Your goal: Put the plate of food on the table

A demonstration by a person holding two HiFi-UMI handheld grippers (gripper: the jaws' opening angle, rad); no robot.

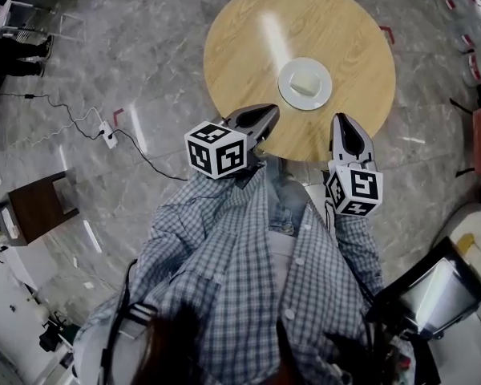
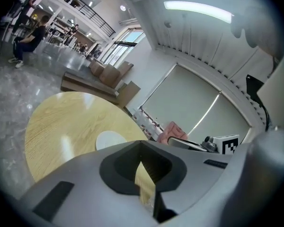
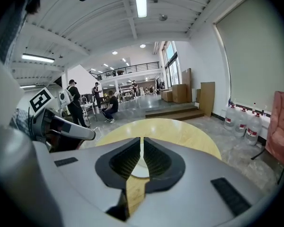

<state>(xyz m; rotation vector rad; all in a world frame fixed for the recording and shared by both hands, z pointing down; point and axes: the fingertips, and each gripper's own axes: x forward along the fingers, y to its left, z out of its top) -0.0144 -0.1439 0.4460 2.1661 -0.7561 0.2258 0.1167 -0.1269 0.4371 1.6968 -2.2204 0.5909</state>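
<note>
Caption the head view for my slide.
Plate of food on round table; left gripper and right gripper shut, empty, near its edge.

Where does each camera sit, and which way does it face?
Head view: on the person's head, facing steeply down at the table and plate; shows the shirt, left claw and right claw.
Left gripper view: on the left claw, facing along its shut jaws across the table; shows the right claw.
Right gripper view: on the right claw, facing over the table into the hall; shows the left claw.
All share the table and plate.
</note>
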